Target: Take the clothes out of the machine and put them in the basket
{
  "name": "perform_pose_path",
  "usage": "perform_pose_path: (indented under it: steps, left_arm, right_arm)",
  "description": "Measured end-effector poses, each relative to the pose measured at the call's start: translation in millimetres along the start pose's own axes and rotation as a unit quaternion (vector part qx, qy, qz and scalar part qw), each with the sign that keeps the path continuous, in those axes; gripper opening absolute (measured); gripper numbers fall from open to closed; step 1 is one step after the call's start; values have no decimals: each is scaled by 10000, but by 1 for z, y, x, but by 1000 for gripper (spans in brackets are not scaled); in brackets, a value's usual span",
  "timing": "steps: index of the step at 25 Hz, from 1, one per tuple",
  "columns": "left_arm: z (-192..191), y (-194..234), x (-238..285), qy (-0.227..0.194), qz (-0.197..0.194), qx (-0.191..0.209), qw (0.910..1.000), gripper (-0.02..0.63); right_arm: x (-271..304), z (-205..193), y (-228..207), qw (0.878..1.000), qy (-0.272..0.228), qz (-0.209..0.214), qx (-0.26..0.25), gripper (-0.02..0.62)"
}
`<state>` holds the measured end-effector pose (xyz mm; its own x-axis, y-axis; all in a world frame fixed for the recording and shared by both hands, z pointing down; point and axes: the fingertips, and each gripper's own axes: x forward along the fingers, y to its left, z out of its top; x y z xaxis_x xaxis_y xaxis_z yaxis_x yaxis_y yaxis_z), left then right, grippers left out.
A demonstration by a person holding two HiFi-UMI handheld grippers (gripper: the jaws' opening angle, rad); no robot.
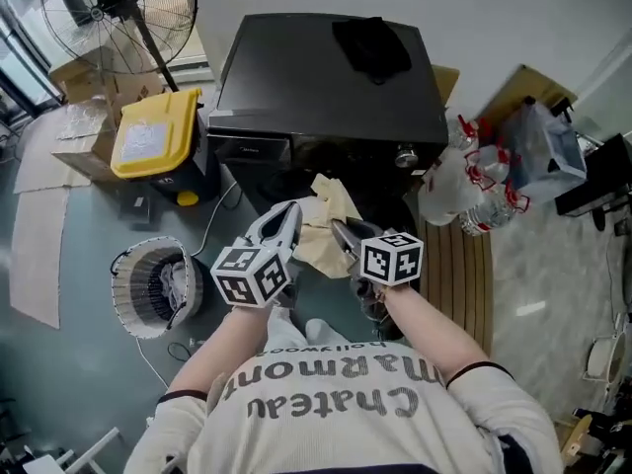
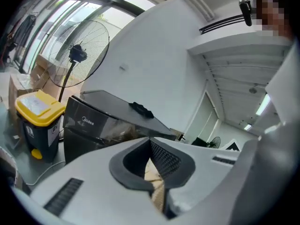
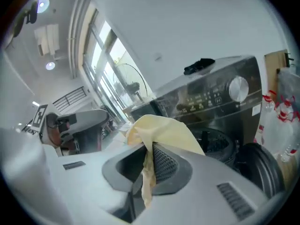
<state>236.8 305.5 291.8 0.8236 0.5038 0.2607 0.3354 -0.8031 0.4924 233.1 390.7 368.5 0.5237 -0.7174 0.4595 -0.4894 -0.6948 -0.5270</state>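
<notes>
A pale yellow cloth hangs in front of the black washing machine, held up between both grippers. My left gripper is shut on its left edge; a strip of the cloth shows between the closed pads. On the cloth's right side my right gripper is shut, and the cloth bunches over its jaws. The machine's drum opening lies to the right, with its round door swung open. The white laundry basket stands on the floor at the lower left, with a grey garment inside.
A dark cloth lies on top of the machine. A yellow-lidded bin, cardboard boxes and a standing fan are at the left. Plastic bags and bottles crowd the right side, next to a wooden board.
</notes>
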Motion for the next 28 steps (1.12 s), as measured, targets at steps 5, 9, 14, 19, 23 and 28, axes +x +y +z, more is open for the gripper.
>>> perform_pose_path:
  steps: [5, 9, 14, 19, 23, 28]
  left_arm:
    - [43, -24, -29, -477, 51, 384, 9981, 8]
    - [72, -37, -44, -809, 174, 611, 9947, 8]
    - [93, -40, -73, -1264, 470, 796, 9877, 8]
    - [116, -21, -109, -1632, 764, 739, 9808, 8]
    - [126, 1, -131, -1794, 949, 587, 9774, 8]
    - [132, 43, -181, -1763, 1391, 640, 9724, 8]
  right_arm:
    - [-36, 53, 36, 9963, -833, 185, -68, 51]
    - [-55, 94, 58, 9913, -1253, 296, -259, 51]
    - [-73, 119, 77, 9849, -1580, 477, -526, 51]
    - [-69, 143, 102, 9812, -1725, 658, -563, 51]
    - [-48, 153, 124, 9811, -1634, 849, -599, 51]
    - [-5, 148, 175, 9788, -1517, 1218, -645, 51]
